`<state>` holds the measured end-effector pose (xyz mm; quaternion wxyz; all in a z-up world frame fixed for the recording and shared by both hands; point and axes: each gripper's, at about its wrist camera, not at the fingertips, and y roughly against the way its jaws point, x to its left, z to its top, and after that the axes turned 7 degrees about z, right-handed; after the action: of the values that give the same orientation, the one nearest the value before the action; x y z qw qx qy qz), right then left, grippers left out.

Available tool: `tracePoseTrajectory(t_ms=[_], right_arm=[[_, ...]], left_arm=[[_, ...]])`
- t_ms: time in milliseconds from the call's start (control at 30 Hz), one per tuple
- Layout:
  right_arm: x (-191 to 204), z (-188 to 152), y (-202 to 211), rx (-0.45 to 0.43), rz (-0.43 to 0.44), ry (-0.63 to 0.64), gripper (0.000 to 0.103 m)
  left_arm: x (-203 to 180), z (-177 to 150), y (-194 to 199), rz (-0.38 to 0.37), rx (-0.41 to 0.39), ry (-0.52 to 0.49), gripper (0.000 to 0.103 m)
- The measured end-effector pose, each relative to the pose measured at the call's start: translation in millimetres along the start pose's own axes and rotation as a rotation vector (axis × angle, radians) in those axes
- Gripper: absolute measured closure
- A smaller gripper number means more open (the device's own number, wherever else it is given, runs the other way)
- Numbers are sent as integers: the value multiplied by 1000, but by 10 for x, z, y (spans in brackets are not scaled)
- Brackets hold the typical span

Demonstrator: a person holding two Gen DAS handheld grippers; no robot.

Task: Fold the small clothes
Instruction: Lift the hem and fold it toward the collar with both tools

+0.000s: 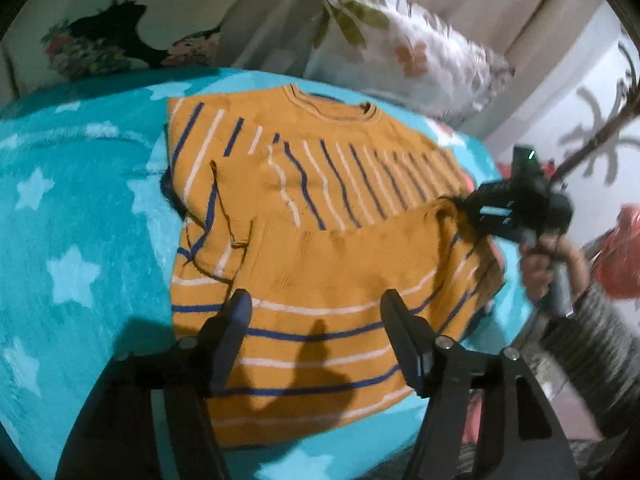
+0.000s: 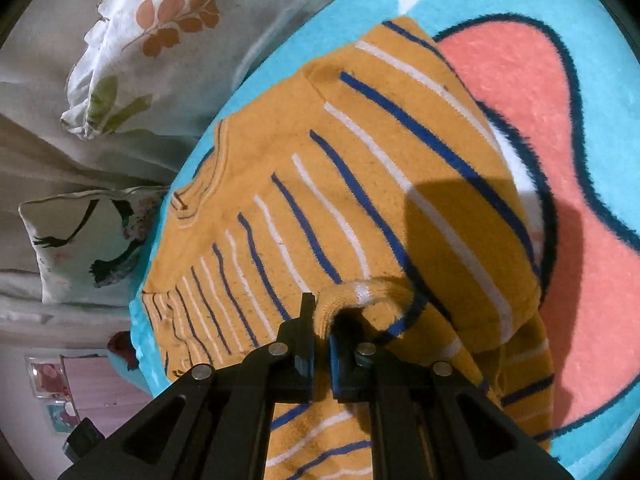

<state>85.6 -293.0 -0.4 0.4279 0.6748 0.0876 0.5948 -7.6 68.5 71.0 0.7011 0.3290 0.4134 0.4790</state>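
Turquoise fleece blanket with pale stars (image 1: 72, 216), spread as the work surface. Mustard-yellow knitted sweater with blue and white stripes (image 1: 320, 208), lying on the blanket, collar toward the pillows, one edge lifted and folded inward. White floral pillow (image 1: 404, 48), behind the sweater. Left gripper (image 1: 316, 312), over the hem, jaws wide apart, holding nothing. Right gripper (image 2: 320, 320), jaws clamped on a bunched fold of sweater.

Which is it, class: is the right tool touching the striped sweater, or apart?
Touching: the right wrist view shows the right tool pinching a fold of the sweater.
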Motion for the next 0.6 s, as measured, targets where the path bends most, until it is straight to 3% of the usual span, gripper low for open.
tracePoseTrajectory(t_ms=[267, 333, 367, 433, 600], right_arm=[[44, 1, -34, 14, -18, 23, 96], [58, 3, -54, 15, -22, 25, 96], [62, 2, -54, 16, -25, 28, 96], [82, -5, -52, 17, -32, 36, 96], [262, -137, 114, -5, -34, 105, 97]], left_arm=[[161, 177, -385, 38, 52, 39, 37], [127, 174, -439, 60, 82, 22, 64], [124, 160, -462, 80, 98, 16, 98], [180, 133, -458, 84, 117, 44, 98], [331, 145, -117, 20, 59, 143, 98]])
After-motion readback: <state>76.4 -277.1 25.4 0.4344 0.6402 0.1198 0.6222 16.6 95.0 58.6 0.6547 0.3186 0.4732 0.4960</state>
